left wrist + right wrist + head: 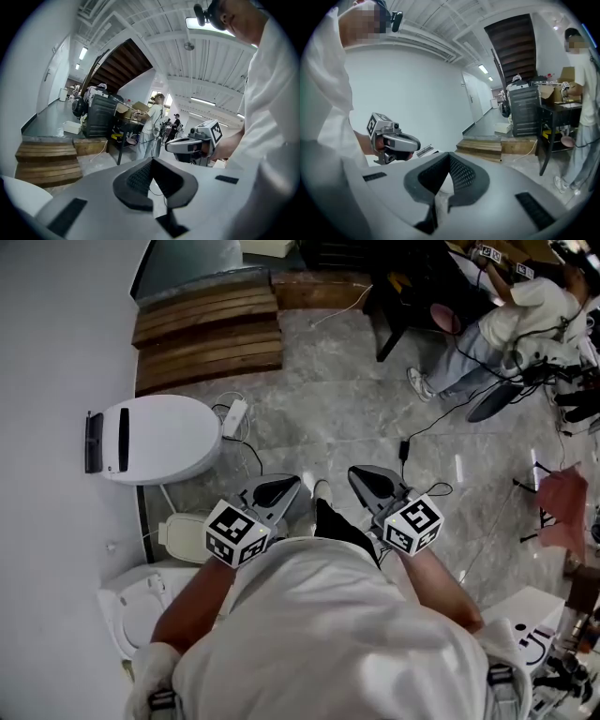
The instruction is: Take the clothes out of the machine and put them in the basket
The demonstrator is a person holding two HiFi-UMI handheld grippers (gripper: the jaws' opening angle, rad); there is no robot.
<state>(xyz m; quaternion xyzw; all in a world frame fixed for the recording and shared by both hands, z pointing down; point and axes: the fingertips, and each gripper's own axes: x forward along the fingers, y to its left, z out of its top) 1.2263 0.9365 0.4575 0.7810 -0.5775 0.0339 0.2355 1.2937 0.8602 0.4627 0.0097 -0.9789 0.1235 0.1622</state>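
I see a white rounded machine (159, 437) with a dark handle standing by the left wall, its lid closed. No clothes show anywhere near it. A white round container (131, 607) sits on the floor below it. Both grippers are held side by side in front of the person's chest, well off the machine. My left gripper (283, 487) (151, 162) is shut with nothing between its jaws. My right gripper (366, 479) (449, 157) is also shut and empty. Each gripper view catches the other gripper (190, 145) (396, 140) beside it.
Wooden steps (206, 329) rise at the back left. A power strip (234, 416) and cables (427, 427) lie on the stone floor. A person (511, 324) works at a dark desk at the back right. A pink cloth (562, 502) hangs on a stand at the right.
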